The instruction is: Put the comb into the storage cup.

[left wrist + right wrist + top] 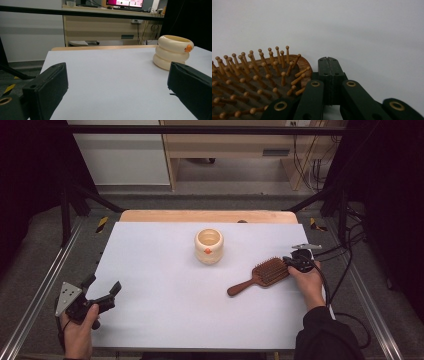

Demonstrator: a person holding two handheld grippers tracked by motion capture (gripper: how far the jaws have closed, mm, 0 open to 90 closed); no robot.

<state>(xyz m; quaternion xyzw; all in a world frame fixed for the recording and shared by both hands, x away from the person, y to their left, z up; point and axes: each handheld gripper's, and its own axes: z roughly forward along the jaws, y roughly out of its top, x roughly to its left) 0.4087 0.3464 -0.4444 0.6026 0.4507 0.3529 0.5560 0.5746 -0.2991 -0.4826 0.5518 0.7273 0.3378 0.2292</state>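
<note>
While resting closed beside the hairbrush, right gripper gripping nothing, left gripper gaping empty, well apart.

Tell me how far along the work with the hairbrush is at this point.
Early. Nothing looks done: the wooden hairbrush lies flat on the white table, bristles up, apart from the cream cup. In hand: the right claw sits with jaws closed together beside the brush head's rim, not around it. The left claw waits open near the table's left edge. Left: gripping and moving the brush.
</note>
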